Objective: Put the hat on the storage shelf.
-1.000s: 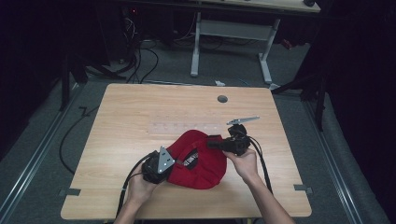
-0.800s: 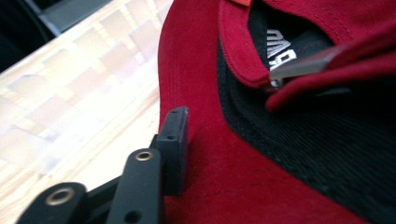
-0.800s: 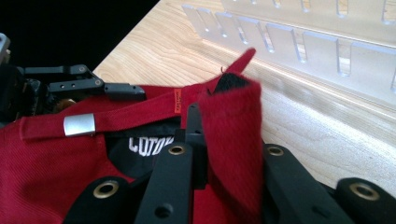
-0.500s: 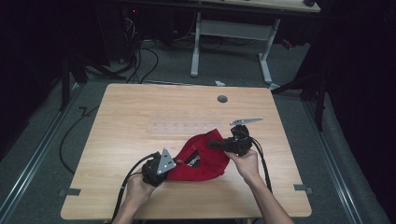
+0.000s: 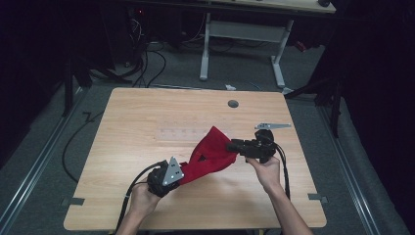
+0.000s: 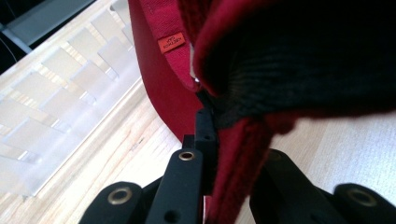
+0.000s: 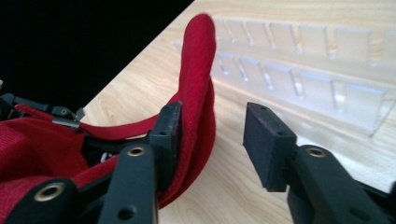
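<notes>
Around my desk (image 5: 147, 122) the room is dark, with a grey floor, loose cables and the white legs of another bench (image 5: 240, 34) behind. The desk is light wood with a small round grommet (image 5: 233, 104) near its far edge and a clear plastic rack (image 5: 183, 133) of slots lying flat near the middle.

I have the red cap (image 5: 210, 156) strung between my two claws, over the near half of the desk, just on my side of the rack. It runs from lower left to upper right, and one rounded part of it stands up as a peak toward the rack.

My left claw (image 5: 169, 177) is clamped on the cap's lower end: in the left gripper view, red fabric and a dark knitted band (image 6: 261, 60) are pinched between the black jaws, and a small orange label (image 6: 171, 43) shows on the cloth above them.

My right claw (image 5: 235, 145) sits at the cap's upper end. In the right gripper view its jaws stand apart; the red brim (image 7: 198, 84) lies against the left pad (image 7: 169, 135), while the right pad (image 7: 268, 144) is clear of it, with bare wood in the gap. I am not squeezing anything there.

A grey metal bracket (image 5: 272, 126) lies on the desk just beyond my right hand (image 5: 266, 171).
</notes>
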